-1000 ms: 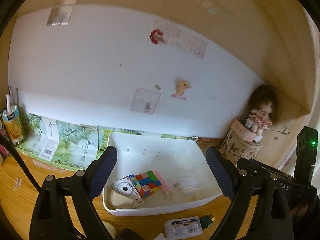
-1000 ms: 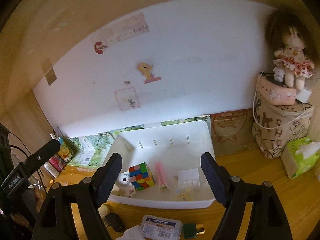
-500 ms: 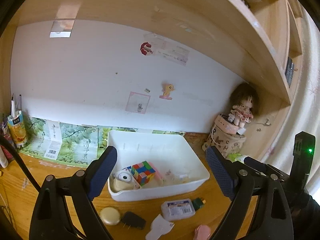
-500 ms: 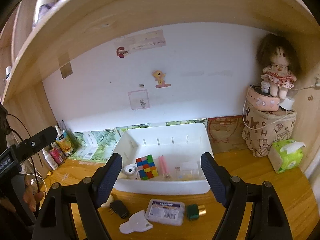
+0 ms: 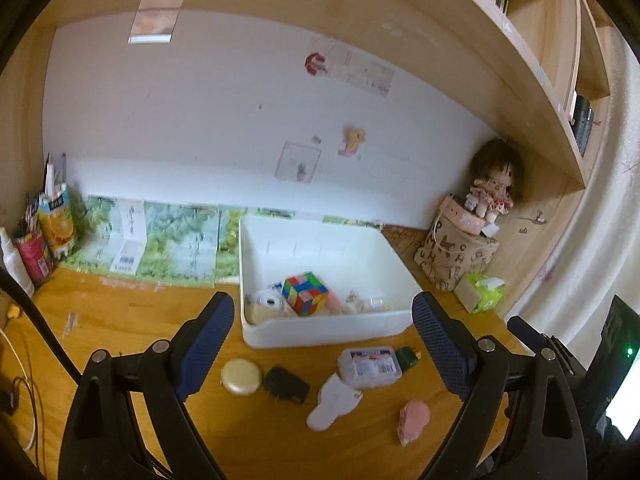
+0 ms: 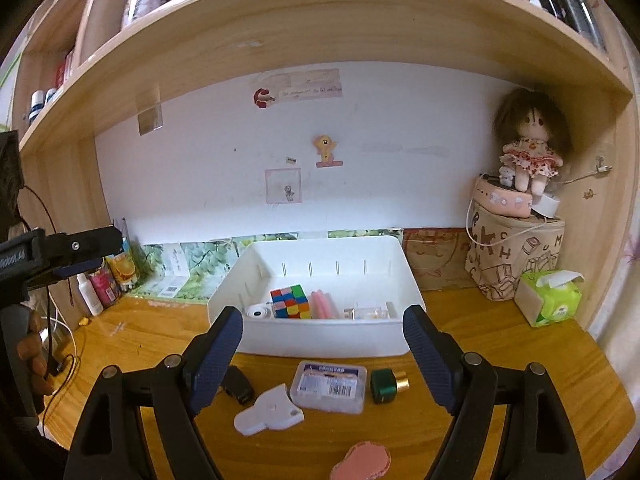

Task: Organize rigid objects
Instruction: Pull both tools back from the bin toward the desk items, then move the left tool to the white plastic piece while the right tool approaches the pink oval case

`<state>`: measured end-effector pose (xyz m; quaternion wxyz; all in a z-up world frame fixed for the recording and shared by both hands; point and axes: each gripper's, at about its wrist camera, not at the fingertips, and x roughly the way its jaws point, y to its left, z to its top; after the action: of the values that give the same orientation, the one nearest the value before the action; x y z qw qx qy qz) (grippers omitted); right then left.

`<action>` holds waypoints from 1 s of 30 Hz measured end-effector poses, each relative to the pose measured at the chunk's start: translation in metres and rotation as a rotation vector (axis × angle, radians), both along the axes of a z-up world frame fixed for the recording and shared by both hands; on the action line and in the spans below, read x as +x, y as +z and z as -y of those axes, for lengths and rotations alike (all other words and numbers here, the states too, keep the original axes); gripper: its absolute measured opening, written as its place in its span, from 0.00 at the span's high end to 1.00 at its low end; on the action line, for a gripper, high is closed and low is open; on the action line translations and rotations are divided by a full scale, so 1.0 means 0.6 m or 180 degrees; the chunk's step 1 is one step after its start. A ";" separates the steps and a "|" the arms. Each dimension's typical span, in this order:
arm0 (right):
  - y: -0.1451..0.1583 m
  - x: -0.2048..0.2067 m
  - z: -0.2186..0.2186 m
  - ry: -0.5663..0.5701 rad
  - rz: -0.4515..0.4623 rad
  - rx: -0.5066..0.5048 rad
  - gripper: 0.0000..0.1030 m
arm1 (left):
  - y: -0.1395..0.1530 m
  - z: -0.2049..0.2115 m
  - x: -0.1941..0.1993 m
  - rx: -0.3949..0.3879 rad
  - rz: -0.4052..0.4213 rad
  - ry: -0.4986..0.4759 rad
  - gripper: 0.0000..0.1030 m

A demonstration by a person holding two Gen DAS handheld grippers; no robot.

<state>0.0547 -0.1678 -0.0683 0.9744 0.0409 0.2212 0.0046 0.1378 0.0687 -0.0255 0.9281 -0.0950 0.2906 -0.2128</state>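
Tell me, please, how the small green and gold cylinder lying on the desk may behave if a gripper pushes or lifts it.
The green and gold cylinder lies on its side on the desk, so a push would probably roll it. It looks hard and small, likely light. Its gold end seems smooth, so the pads might slip there.

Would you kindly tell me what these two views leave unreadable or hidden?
- Clear case: label print too small, both views.
- Pink item: cut off by the bottom edge, right wrist view.
- Black adapter: partly behind a gripper finger, right wrist view.
- Clear pieces in the white bin: blurred, left wrist view.
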 end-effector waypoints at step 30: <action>-0.112 -0.063 0.018 0.0736 -0.0711 -0.0359 0.19 | -0.118 0.053 0.003 0.0097 -0.1506 0.0539 0.10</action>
<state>0.0167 -0.1786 -0.1352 0.9374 -0.0393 0.3313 0.0996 0.1397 0.0369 -0.0963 0.8501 -0.1521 0.4938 -0.1017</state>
